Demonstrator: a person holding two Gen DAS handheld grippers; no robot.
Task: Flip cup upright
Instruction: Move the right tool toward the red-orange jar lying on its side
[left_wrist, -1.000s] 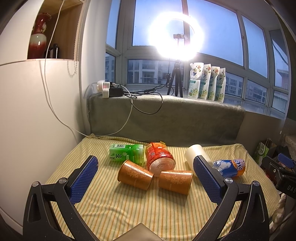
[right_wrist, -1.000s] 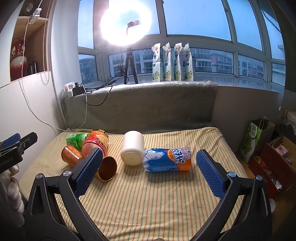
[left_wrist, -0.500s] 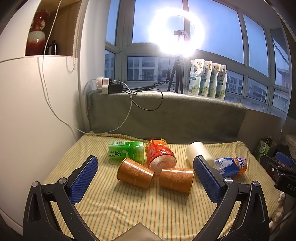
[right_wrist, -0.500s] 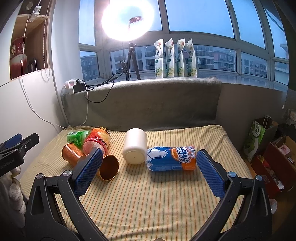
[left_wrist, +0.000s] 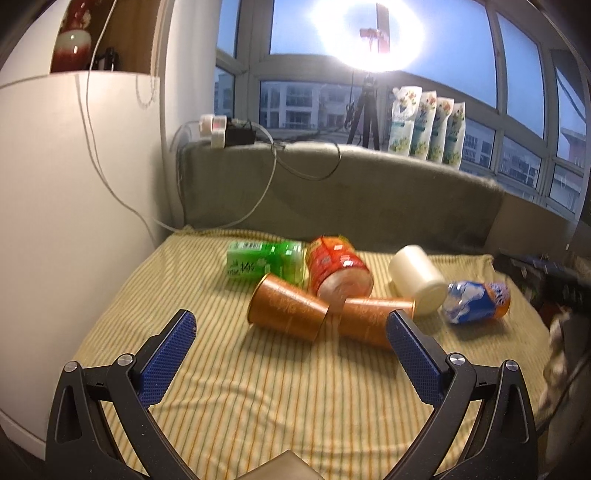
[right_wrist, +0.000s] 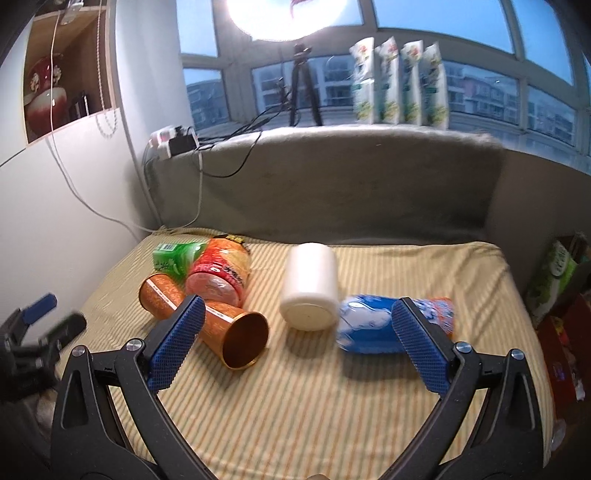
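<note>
Several cups lie on their sides on a striped yellow mat (left_wrist: 258, 398). Two orange paper cups (left_wrist: 288, 312) (left_wrist: 373, 319) lie end to end; the right wrist view shows them too (right_wrist: 159, 295) (right_wrist: 236, 338), the nearer one with its open mouth facing me. A red noodle cup (left_wrist: 338, 271) (right_wrist: 219, 275), a green cup (left_wrist: 264, 260) (right_wrist: 175, 256), a white cup (left_wrist: 417, 278) (right_wrist: 310, 291) and a blue-and-orange cup (left_wrist: 476, 301) (right_wrist: 373, 325) lie nearby. My left gripper (left_wrist: 290, 354) is open and empty, short of the orange cups. My right gripper (right_wrist: 297, 341) is open and empty, short of the white cup.
A grey padded backrest (left_wrist: 351, 199) bounds the mat's far side, with a power strip and cables (left_wrist: 225, 129) on top. A white cabinet (left_wrist: 74, 192) stands at the left. A ring light on a tripod (left_wrist: 365, 107) and several pouches (left_wrist: 428, 125) sit on the windowsill. Bags (right_wrist: 554, 273) stand right of the mat.
Both grippers have moved forward and lower toward the cups, which now look larger. The cups have not moved. Both grippers stay open.
</note>
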